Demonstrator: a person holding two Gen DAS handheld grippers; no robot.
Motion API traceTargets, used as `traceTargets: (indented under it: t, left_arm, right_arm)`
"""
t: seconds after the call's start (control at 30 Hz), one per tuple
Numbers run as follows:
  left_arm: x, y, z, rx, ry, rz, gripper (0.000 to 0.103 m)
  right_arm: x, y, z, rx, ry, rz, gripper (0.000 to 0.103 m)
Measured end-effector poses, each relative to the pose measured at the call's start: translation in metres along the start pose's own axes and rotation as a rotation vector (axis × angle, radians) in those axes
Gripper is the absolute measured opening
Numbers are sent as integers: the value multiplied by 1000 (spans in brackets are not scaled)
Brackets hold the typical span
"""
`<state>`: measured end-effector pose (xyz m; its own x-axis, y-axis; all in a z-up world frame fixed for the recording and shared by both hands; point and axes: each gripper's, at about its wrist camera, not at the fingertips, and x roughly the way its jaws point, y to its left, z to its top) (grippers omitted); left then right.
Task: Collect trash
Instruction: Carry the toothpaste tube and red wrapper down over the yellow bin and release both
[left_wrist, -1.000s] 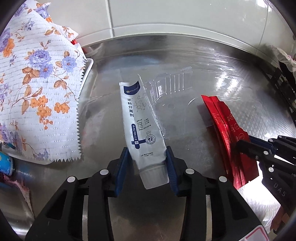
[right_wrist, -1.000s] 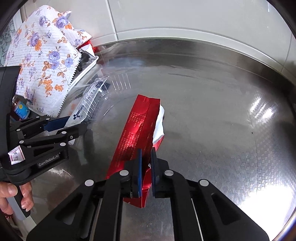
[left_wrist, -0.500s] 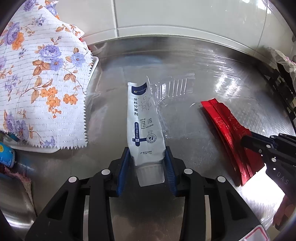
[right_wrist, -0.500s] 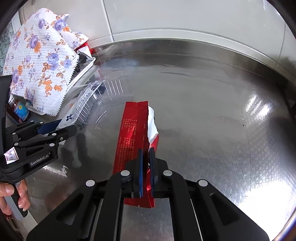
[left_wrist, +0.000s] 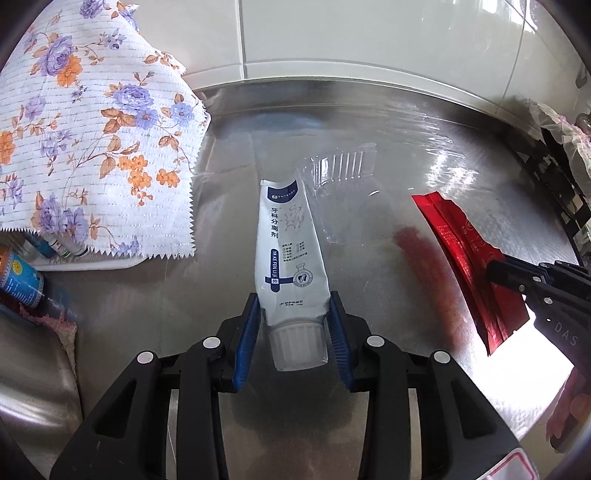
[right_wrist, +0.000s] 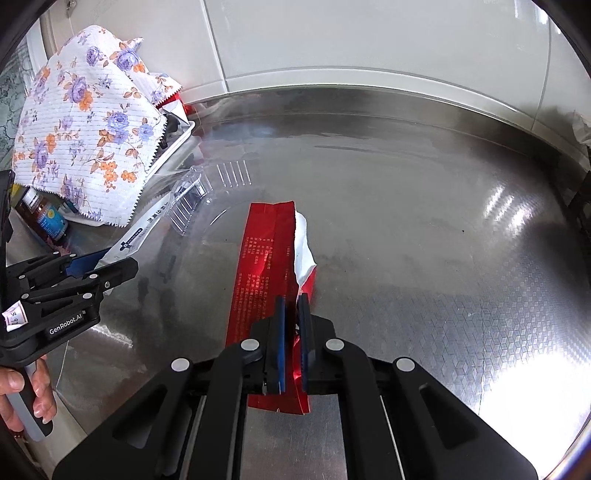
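My left gripper (left_wrist: 293, 308) is shut on the cap end of a white squeeze tube (left_wrist: 288, 258) with blue print and holds it above the steel counter. My right gripper (right_wrist: 291, 301) is shut on a red foil wrapper (right_wrist: 264, 266) with a torn white inside and holds it off the counter. The wrapper (left_wrist: 465, 254) and the right gripper show at the right of the left wrist view. The tube (right_wrist: 144, 230) and the left gripper (right_wrist: 99, 267) show at the left of the right wrist view. A clear plastic tray (left_wrist: 340, 166) lies on the counter beyond the tube.
A floral cloth (left_wrist: 88, 147) covers a white tray (left_wrist: 92, 262) of bottles at the left. A blue can (left_wrist: 18, 277) stands beside it. The steel counter (right_wrist: 424, 221) ends at a tiled wall. A dark rack (left_wrist: 561, 192) stands at the far right.
Both grippers have lifted and drawn back with their items. The tube hangs straighter in the left gripper. The red wrapper now hangs clear of the counter.
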<state>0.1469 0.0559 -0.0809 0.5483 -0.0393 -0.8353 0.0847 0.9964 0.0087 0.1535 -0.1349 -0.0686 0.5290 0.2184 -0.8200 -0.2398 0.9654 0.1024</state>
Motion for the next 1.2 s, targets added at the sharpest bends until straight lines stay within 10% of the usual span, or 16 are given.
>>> traceTargets:
  t: [1.2]
  left_arm:
    - [-115, -28, -127, 42, -32, -66, 36]
  right_arm:
    - [-122, 12, -106, 28, -60, 23, 7]
